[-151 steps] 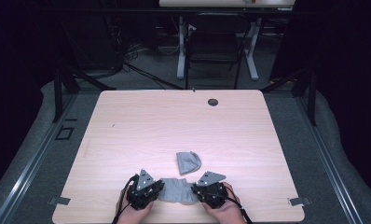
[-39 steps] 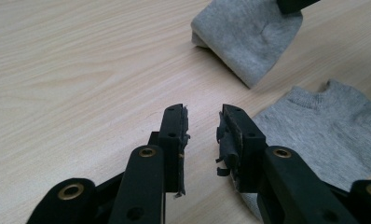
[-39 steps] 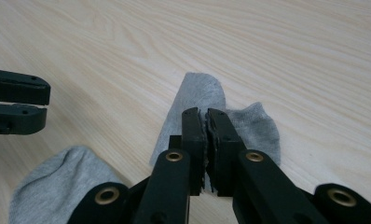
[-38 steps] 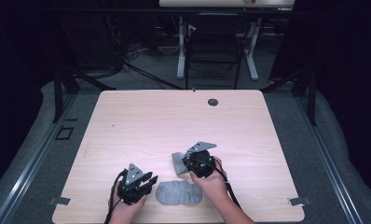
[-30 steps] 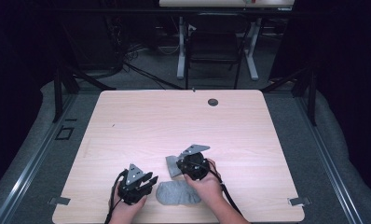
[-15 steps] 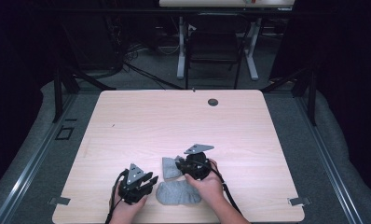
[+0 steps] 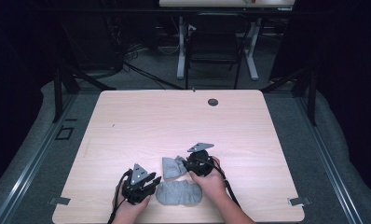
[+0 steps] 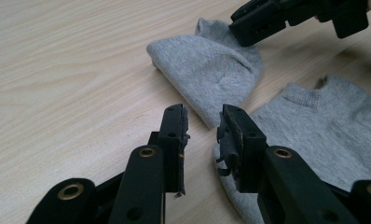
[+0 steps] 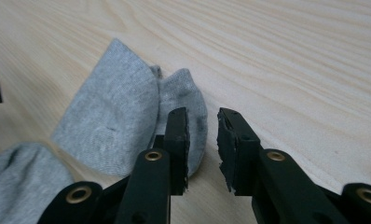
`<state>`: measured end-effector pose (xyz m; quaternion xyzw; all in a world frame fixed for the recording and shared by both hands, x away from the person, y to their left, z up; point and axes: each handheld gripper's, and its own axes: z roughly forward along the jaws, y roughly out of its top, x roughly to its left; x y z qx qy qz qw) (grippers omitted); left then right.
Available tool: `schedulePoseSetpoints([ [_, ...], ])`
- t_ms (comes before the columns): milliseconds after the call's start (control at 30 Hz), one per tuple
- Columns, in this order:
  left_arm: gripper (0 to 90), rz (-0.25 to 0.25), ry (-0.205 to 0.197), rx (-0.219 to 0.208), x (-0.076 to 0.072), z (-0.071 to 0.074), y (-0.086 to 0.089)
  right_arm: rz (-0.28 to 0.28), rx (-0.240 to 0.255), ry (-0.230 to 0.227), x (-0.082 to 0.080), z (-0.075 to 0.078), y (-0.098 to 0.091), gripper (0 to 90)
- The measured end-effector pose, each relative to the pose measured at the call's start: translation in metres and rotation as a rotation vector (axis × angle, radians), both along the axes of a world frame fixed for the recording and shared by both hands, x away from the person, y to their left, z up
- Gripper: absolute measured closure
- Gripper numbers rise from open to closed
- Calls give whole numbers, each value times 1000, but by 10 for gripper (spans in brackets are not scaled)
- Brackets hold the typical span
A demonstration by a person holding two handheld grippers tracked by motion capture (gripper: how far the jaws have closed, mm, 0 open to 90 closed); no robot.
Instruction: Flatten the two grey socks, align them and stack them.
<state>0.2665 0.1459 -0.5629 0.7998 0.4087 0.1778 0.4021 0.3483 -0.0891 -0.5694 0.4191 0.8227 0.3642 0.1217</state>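
Starting on the left: the left gripper (image 7: 152, 181) sits low at the near edge of the light wooden table (image 7: 141, 126), jaws partly apart with nothing between them, its tips just at the end of the flat grey ankle sock (image 7: 179, 192) lying nearest the person. In the left gripper view that sock (image 8: 323, 135) spreads out to the right of the jaws, cuff end pointing away.

Next over is the folded-over grey sock (image 7: 173, 167), just behind the flat one and maybe touching it, hard to say. The right gripper (image 7: 187, 164) is down at its right edge. Its jaws have just been closing a little but are partly apart; in the right gripper view the sock (image 9: 123, 126) lies mostly left of the jaws, with one jaw over its edge, nothing pinched yet.

Handling-wise these look like thin knit cotton: light, floppy, zero stiffness, not slippery or fragile. I'd pinch a cuff or toe edge, since a grab in the middle would probably just bunch it up.

No bins or boxes on the table, so nothing to report there.
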Motion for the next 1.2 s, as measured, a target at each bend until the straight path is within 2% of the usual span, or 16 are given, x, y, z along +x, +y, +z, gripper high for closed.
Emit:
schedulePoseSetpoints([
  [67,702,2,0,-5,0,0,-1,-3,2,5,0,-2,0,805],
  [100,701,2,2,-5,1,0,-1,0,1,18,0,-3,-2,860],
  [200,698,-5,1,1,1,0,-3,6,4,24,-3,-4,-4,888],
  [433,672,-21,-9,8,4,0,-15,-12,17,32,-14,-4,-11,892],
  [600,668,-39,-13,9,9,-1,-33,-27,48,45,-23,-4,-17,891],
  [833,651,-50,-1,16,16,-7,-52,-21,49,37,-25,-4,-17,890],
  [1167,658,-44,8,22,26,-8,-72,-21,51,31,-26,-3,-17,890],
  [1200,658,-42,13,35,27,-10,-75,-20,52,31,-26,-3,-17,890],
])
